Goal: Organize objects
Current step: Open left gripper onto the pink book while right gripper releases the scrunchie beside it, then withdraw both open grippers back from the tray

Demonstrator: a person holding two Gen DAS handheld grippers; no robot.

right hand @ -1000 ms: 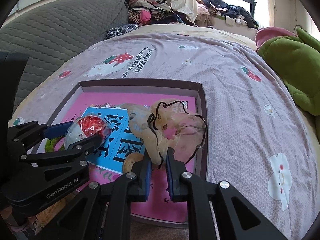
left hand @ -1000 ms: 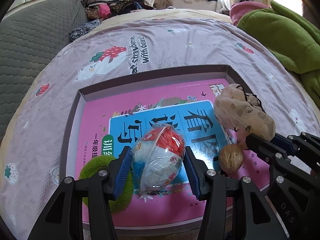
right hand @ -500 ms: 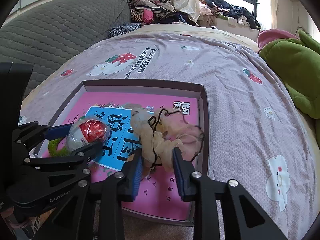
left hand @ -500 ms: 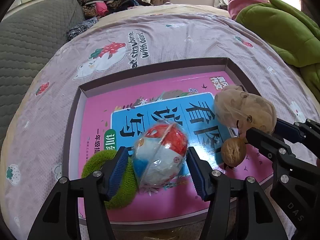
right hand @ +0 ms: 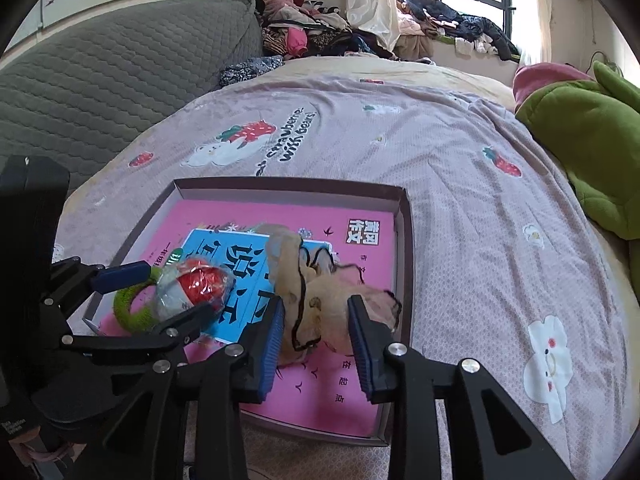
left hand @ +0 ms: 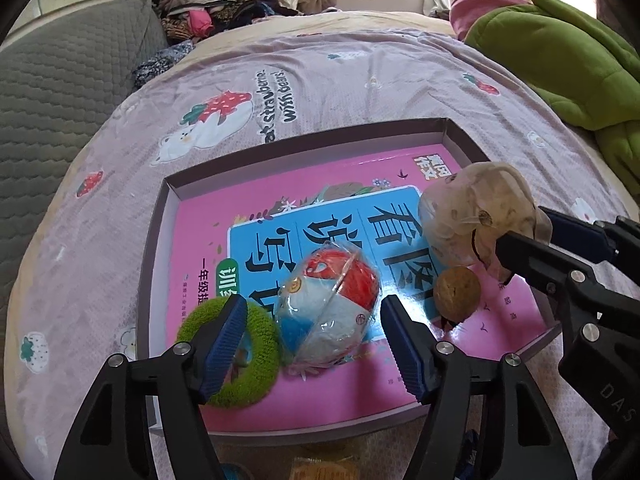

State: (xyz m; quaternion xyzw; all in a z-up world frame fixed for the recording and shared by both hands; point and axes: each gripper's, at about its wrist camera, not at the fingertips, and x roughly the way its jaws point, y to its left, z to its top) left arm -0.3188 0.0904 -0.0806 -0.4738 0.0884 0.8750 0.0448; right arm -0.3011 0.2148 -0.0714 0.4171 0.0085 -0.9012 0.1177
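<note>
Holding both grippers over the shallow box (left hand: 158,240) on the bed (left hand: 360,80), you have each pair of fingers spread apart with nothing clamped. Your left gripper (left hand: 312,332) has just been opening; the wrapped red, white and blue ball (left hand: 330,312) lies between its fingers on the pink book (left hand: 224,220) that fills the box, and neither pad presses on it. The green fuzzy ring (left hand: 228,360) sits just left of the ball, partly under the left finger. Your right gripper (right hand: 316,332) has also just been opening; the beige hair tie with black trim (right hand: 320,300) rests loose between its fingers, at the right side of the box. A walnut (left hand: 456,292) lies on the book between the ball and the hair tie. Green bedding (left hand: 560,60) is heaped at the right of the bed, well apart from the box.
</note>
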